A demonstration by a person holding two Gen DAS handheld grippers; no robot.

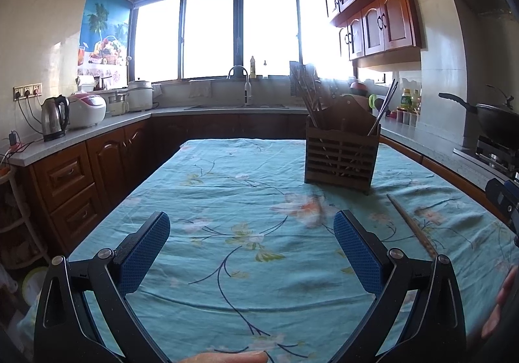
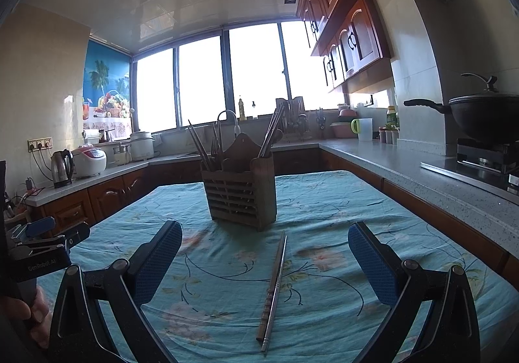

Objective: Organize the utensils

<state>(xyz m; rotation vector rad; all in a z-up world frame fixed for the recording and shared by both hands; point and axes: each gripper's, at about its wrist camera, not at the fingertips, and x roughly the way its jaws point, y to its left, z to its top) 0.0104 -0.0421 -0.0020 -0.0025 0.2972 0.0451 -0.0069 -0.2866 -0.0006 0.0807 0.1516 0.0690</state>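
only two slim chopsticks [image 2: 274, 288] (one wooden, one metal) lie side by side.

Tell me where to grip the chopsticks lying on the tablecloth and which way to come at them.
Take the chopsticks near their middle with the right gripper, coming down from above. They lie flat on the tablecloth, side by side and pointing toward the wooden holder, so the open jaws should probably close across both thin shafts, not along them.

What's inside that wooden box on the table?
The wooden box holds chopsticks standing up on the left side and more on the right, with what may be a fork. Their bottom ends are mostly hidden behind the slats.
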